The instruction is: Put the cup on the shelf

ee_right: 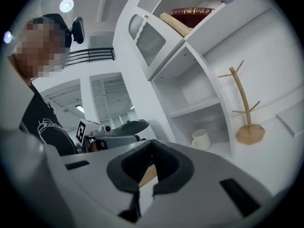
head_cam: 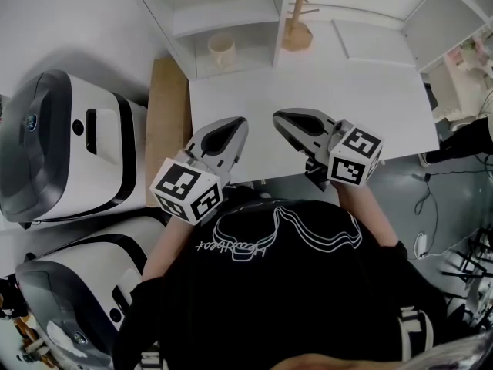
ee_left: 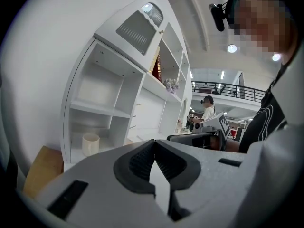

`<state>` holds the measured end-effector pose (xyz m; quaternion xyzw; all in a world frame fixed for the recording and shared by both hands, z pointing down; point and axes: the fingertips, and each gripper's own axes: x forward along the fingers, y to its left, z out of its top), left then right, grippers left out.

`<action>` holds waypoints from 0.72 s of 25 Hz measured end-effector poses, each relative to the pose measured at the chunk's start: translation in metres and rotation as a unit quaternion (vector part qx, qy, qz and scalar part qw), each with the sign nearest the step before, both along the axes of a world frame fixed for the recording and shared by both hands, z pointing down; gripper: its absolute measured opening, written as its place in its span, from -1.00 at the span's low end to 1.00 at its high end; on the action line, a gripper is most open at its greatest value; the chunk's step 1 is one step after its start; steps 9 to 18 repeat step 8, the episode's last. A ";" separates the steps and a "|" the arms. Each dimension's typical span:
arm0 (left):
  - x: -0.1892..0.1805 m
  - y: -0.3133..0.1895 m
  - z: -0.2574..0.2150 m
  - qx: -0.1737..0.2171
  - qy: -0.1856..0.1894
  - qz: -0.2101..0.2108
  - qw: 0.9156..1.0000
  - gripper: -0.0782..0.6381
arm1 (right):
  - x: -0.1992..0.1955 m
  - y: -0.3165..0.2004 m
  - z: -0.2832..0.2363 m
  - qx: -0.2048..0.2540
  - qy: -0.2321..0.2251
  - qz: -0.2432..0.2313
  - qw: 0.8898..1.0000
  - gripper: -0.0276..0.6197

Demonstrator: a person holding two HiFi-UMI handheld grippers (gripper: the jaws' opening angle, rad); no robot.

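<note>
A cream cup (head_cam: 221,51) stands upright in the lowest compartment of the white shelf (head_cam: 231,15) at the back of the white table (head_cam: 370,99). It also shows in the left gripper view as the cup (ee_left: 90,144) and in the right gripper view as the cup (ee_right: 201,139). My left gripper (head_cam: 237,123) hovers over the table's front part, shut and empty, well short of the cup. Beside it my right gripper (head_cam: 282,117) is also shut with nothing in it. Both point towards the shelf, the left gripper (ee_left: 155,144) and the right gripper (ee_right: 151,145) with their jaw tips together.
A wooden mug tree (head_cam: 296,29) stands on the table right of the cup's compartment. A wooden side surface (head_cam: 168,122) adjoins the table's left edge, with two white machines (head_cam: 69,145) beyond it. Books (ee_right: 190,12) lie on an upper shelf. A person (ee_left: 208,109) stands far off.
</note>
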<state>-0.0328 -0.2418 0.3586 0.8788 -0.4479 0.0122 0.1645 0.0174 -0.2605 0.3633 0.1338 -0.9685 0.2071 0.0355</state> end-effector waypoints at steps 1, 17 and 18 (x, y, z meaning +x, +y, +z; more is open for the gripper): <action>0.000 -0.001 0.002 -0.001 -0.001 -0.002 1.000 -0.77 | -0.001 -0.001 0.001 -0.003 -0.001 -0.001 1.000 -0.92; -0.005 -0.009 0.008 -0.007 0.004 -0.013 1.000 -0.77 | -0.003 -0.008 0.004 -0.022 -0.013 -0.005 1.000 -0.92; -0.005 -0.009 0.008 -0.007 0.004 -0.013 1.000 -0.77 | -0.003 -0.008 0.004 -0.022 -0.013 -0.005 1.000 -0.92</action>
